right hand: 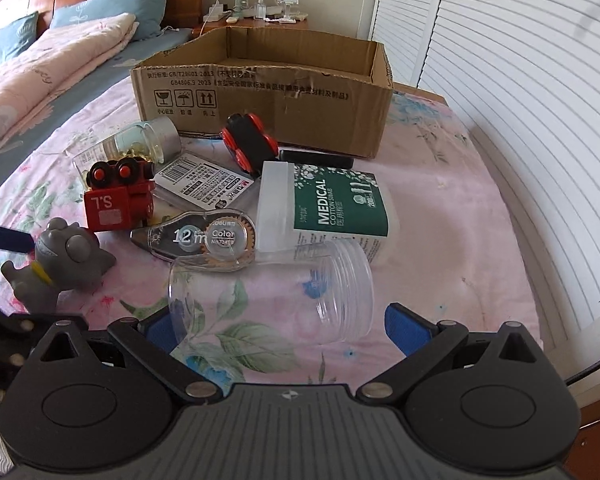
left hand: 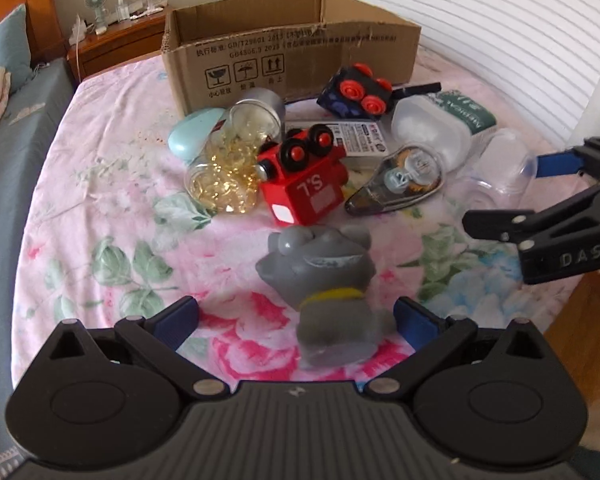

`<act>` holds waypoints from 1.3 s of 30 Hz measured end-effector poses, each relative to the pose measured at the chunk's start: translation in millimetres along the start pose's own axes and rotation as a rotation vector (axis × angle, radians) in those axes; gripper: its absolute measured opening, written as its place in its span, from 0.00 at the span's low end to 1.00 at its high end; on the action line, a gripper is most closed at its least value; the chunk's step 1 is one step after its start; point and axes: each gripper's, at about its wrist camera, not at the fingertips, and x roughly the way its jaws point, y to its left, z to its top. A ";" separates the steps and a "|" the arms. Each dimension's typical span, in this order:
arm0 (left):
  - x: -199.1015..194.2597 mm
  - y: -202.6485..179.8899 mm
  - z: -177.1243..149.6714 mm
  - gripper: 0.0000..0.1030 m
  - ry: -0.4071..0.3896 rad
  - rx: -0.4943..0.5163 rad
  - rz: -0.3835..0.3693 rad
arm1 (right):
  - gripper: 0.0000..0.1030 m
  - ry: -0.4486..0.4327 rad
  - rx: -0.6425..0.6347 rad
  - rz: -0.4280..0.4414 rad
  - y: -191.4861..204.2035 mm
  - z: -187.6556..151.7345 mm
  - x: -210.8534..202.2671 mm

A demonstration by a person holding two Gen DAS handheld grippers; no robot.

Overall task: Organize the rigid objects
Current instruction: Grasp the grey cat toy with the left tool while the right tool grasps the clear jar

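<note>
Cardboard box (right hand: 260, 92): brown corrugated card, top open, stands at the far side of the flowered sheet (left hand: 100, 216); the inside wall that shows is bare, and the floor of the box cannot be seen.
Capsule jar (left hand: 228, 160): clear, lies on its side, silver lid toward the box; it is partly full of golden, shiny capsules.
Empty jar (right hand: 272, 292): clear plastic, ribbed threads at the open mouth, lies on its side with nothing inside.
Cotton swab tub (right hand: 332, 208): frosted rectangular plastic with a green label, lies flat; the content is not visible.
Red train (left hand: 304, 184): hard, blocky toy, turned over with black wheels up.
Dark wheeled toy (left hand: 356, 92): lies against the box front, orange wheels showing.
Correction tape (right hand: 200, 240): clear teardrop case with gears inside.
Grey figure (left hand: 324, 280): soft-looking, rounded, with a yellow collar.
Left gripper (left hand: 296, 320): jaws wide, blue pads on each side of the grey figure, contact unclear.
Right gripper (right hand: 276, 326): jaws wide around the empty jar, not closed.
</note>
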 end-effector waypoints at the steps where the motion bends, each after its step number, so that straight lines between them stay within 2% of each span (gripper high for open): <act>1: 0.2 1.7 0.0 1.00 0.000 0.000 0.003 | 1.00 -0.001 -0.001 0.003 -0.7 -0.5 0.2; 8: 0.0 5.2 1.3 0.99 0.009 -0.037 0.028 | 1.00 -0.006 -0.013 0.026 -2.3 0.0 0.8; 10: -1.0 1.1 0.9 0.97 0.007 -0.025 0.015 | 1.00 -0.009 -0.017 0.030 -2.8 0.3 -0.1; 13: -3.5 -6.3 1.8 0.85 -0.015 0.007 0.002 | 1.00 -0.023 -0.021 0.041 -3.0 2.0 -2.3; 15: -5.0 -7.8 3.9 0.72 -0.026 0.003 -0.014 | 1.00 -0.031 -0.026 0.050 -2.4 3.1 -3.3; 18: -5.1 -8.9 6.5 0.64 -0.034 -0.003 -0.014 | 1.00 -0.042 -0.040 0.060 -0.1 4.3 -3.9; 26: -7.2 -14.5 6.2 0.62 -0.030 -0.015 -0.017 | 1.00 -0.042 -0.092 0.064 4.9 6.7 -2.4; 30: -6.6 -15.2 6.9 0.53 -0.038 -0.010 0.005 | 1.00 -0.036 -0.115 0.072 6.0 8.4 -0.5; 34: -6.9 -13.6 6.7 0.53 -0.039 -0.003 -0.002 | 0.91 -0.027 -0.130 0.079 6.8 9.6 -0.2; 39: -7.7 -13.1 9.4 0.52 -0.030 0.023 -0.011 | 0.91 -0.012 -0.131 0.111 4.7 12.5 -2.7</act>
